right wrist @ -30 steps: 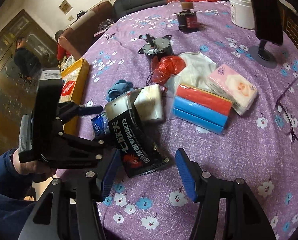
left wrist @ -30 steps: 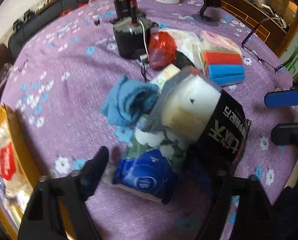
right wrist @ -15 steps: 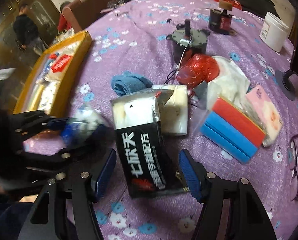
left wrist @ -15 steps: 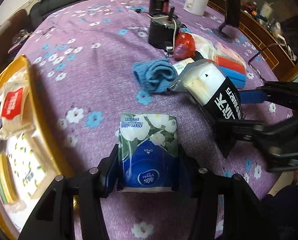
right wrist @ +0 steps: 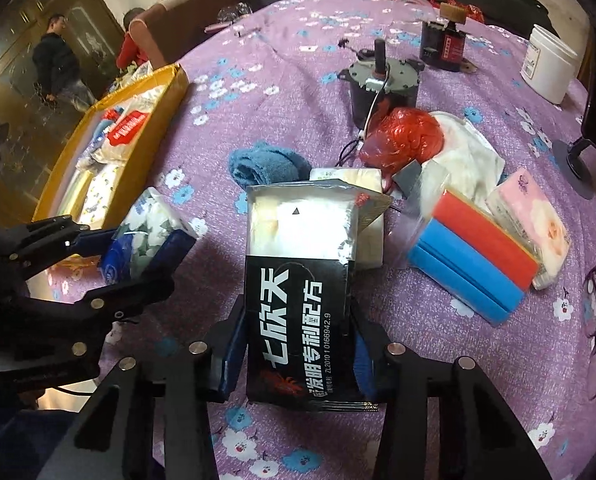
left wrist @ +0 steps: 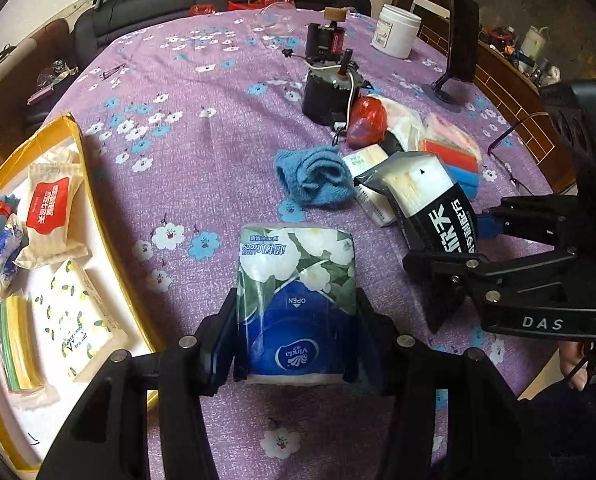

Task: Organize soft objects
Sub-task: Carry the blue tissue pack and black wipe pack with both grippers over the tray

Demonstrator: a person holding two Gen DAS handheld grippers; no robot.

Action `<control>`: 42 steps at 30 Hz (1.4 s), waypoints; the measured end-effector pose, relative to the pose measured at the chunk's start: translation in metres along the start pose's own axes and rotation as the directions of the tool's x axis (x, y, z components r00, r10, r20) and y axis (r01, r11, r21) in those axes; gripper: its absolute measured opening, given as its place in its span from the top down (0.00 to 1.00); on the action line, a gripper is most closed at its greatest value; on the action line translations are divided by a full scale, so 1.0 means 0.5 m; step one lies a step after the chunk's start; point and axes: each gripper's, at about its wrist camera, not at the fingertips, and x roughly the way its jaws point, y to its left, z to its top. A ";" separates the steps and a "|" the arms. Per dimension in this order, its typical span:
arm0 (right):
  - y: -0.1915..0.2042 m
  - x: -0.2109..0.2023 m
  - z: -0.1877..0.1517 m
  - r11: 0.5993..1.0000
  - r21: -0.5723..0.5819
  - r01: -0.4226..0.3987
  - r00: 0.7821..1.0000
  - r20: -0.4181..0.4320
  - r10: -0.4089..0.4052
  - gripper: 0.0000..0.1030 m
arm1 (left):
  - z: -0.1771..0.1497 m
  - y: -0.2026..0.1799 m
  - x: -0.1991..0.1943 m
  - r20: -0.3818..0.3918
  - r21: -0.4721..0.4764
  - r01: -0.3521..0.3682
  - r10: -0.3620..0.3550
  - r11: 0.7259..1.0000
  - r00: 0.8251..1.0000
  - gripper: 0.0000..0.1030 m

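tray (left wrist: 98,216) at the left edge already holds a few packs. left gripper (left wrist: 296,334) is clamped on a tissue pack (left wrist: 296,280), right gripper (right wrist: 298,350) on a black pouch (right wrist: 303,300); towel (left wrist: 313,176) and sponges (right wrist: 477,248) are left mid-frame.

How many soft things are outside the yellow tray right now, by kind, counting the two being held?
Tissue packs: 3 (floral pack, held; pink pack; pale pack)
Black pouch: 1, held
Blue towel: 1
Sponge pack: 1
Red bag: 1
White cloth: 1
Total: 8
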 end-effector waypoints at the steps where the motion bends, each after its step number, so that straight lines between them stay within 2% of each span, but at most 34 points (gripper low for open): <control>1: 0.000 -0.005 -0.001 1.000 0.001 -0.003 1.000 0.007 0.003 0.52 | 0.001 -0.001 -0.001 0.001 0.001 0.002 -0.002 1.000 1.000 0.50; 8: -0.003 -0.034 -0.009 1.000 0.020 -0.016 0.999 0.040 0.015 0.52 | 0.004 -0.007 -0.016 0.025 0.007 0.007 -0.007 1.000 1.000 0.50; 19: 0.003 -0.060 -0.003 0.999 0.029 -0.037 0.997 0.061 0.035 0.52 | 0.006 0.013 -0.055 0.076 -0.033 0.013 -0.010 0.999 0.997 0.50; 33: 0.039 -0.069 0.025 0.998 -0.004 -0.066 0.996 0.055 0.066 0.52 | -0.008 0.088 -0.118 0.153 -0.143 -0.002 0.024 0.990 0.988 0.50; 42: 0.097 -0.068 0.065 0.993 -0.057 -0.101 0.994 0.045 0.103 0.52 | -0.039 0.165 -0.159 0.191 -0.248 -0.021 0.070 0.969 0.979 0.50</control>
